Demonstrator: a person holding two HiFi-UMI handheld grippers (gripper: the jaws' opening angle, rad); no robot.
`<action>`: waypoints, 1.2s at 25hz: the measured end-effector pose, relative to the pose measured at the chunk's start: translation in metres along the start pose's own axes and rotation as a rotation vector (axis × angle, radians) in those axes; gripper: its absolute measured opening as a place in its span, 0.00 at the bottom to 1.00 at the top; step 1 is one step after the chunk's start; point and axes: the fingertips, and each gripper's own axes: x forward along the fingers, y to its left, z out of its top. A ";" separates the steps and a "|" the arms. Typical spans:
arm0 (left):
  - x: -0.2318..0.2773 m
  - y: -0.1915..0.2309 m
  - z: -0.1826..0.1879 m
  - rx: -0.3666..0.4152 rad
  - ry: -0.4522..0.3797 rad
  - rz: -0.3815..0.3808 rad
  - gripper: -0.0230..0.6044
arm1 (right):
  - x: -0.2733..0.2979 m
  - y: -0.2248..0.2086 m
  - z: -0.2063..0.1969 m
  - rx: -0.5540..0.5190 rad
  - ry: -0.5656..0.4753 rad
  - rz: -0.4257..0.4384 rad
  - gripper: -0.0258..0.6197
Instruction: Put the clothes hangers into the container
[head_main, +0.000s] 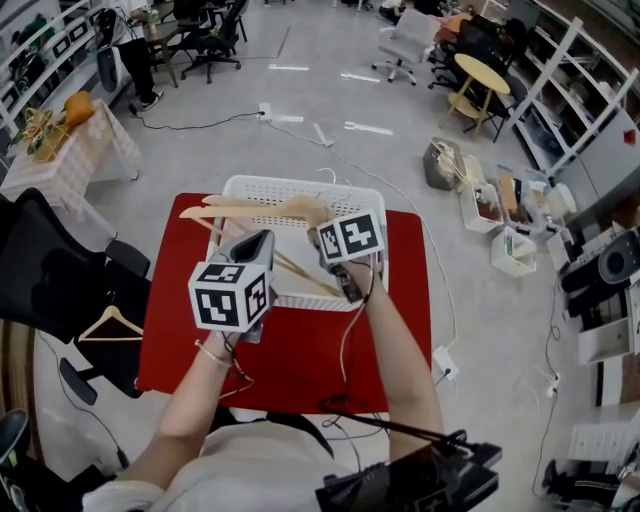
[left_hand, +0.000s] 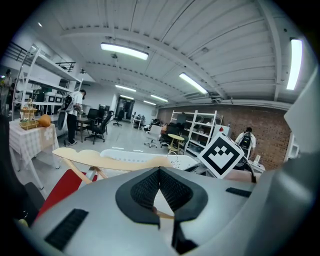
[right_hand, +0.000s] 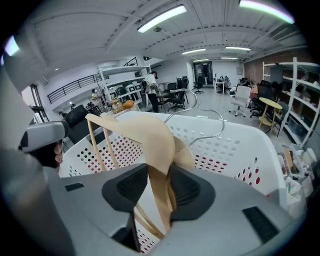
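Finding 1, location. The hangers (head_main: 255, 208), a pair of pale wooden ones judging by the two wire hooks, sit at the centre of the head view. They are over the white basket (head_main: 300, 185) on the red table (head_main: 300, 350), with one arm reaching left past its rim. They are held above the basket floor and have not been released.

Finding 2, right gripper (right_hand: 159, 175). My jaws are clamped on the broad wooden shoulder of the hangers (right_hand: 150, 135), close to the neck. The wood fills the gap between the pads. The basket (right_hand: 235, 145) wall fills the background directly behind.

Finding 3, left gripper (left_hand: 159, 172). The pads meet at their tips, and a thin wooden rod is caught between them lower down. I take this to be the hangers' cross-bar. The flat arm (left_hand: 100, 160) runs across the frame beyond.

Assessment. I expect the load to be light and rigid, with no sag. The smooth finish may let the hangers pivot or slide in the pads. The thick shoulder near the neck looks the soundest hold. The slender bar looks weaker and should not carry the weight. The hooks could snag in the basket's perforations.
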 end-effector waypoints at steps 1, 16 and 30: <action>0.002 0.001 0.001 0.000 0.000 0.002 0.04 | 0.001 -0.002 0.001 -0.003 0.004 -0.002 0.26; -0.002 0.011 -0.003 -0.008 0.011 -0.038 0.04 | -0.028 0.005 0.016 -0.025 -0.091 -0.069 0.33; -0.032 0.036 0.013 0.050 -0.012 -0.037 0.04 | -0.059 0.045 0.073 0.089 -0.363 -0.131 0.26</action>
